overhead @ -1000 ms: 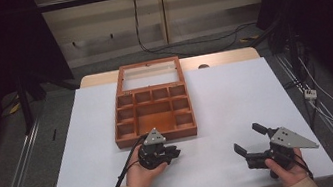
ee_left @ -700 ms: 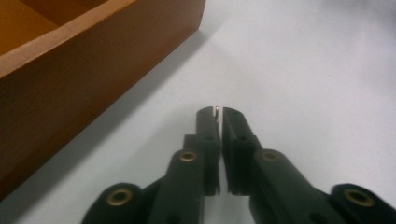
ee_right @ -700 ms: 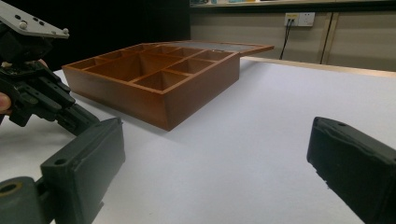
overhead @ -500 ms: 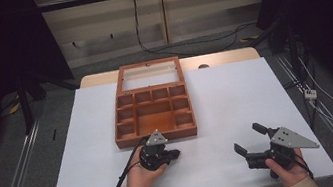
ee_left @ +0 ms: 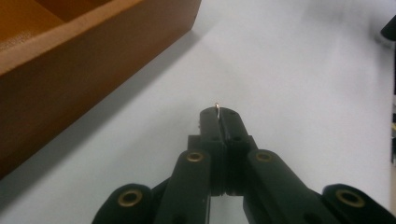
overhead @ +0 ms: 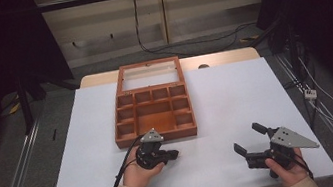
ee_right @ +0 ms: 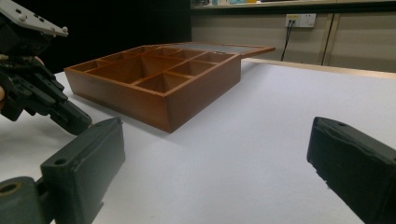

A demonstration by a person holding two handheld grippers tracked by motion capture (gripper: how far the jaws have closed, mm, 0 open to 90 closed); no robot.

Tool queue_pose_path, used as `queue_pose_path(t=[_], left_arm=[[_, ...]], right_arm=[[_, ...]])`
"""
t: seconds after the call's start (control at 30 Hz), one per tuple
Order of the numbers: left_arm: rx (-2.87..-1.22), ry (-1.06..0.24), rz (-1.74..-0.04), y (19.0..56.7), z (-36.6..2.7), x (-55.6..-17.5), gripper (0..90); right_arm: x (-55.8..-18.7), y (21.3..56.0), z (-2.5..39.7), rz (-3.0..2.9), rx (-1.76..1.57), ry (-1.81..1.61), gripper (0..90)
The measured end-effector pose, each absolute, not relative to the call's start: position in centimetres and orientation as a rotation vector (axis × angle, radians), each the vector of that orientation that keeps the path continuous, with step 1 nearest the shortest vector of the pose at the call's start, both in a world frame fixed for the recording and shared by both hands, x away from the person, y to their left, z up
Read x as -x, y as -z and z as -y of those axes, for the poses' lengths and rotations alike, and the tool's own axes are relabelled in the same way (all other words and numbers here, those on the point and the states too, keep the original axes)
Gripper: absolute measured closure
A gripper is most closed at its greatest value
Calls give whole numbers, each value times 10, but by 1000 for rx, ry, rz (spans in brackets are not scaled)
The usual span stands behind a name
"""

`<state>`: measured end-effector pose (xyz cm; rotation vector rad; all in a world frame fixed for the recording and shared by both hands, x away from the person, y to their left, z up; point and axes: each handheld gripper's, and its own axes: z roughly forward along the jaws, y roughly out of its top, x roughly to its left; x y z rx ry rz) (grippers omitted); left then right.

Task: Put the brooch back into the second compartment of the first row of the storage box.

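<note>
— Ring (ee_left: 217, 105), small and gold-coloured, pinched at the very tips of the left gripper (ee_left: 218, 113), centre of the left gripper view; jaws pressed together on it.

— And in the high view?

— Left gripper (overhead: 173, 155) low and left of centre, just in front of the wooden compartment box (overhead: 153, 115), above the white table (overhead: 225, 94). Ring too small to make out there.

— The other one?

— Right gripper (overhead: 249, 140) at lower right, jaws spread wide, nothing between them, well apart from the box. Box lid (overhead: 150, 74) lying open at the far side.
</note>
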<state>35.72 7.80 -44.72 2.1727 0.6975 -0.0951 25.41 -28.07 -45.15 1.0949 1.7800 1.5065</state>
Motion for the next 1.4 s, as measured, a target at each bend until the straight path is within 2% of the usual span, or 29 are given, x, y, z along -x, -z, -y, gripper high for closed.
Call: queue_pose_path(t=[0.63, 1.4], left_arm=[[-2178, 121, -654, 414, -81, -368, 898], [-2136, 55, -713, 387, -98, -392, 898]], right_arm=[[-254, 453, 283, -1777, -1103, -1521, 40], [-254, 452, 283, -1779, -1101, -1523, 41]])
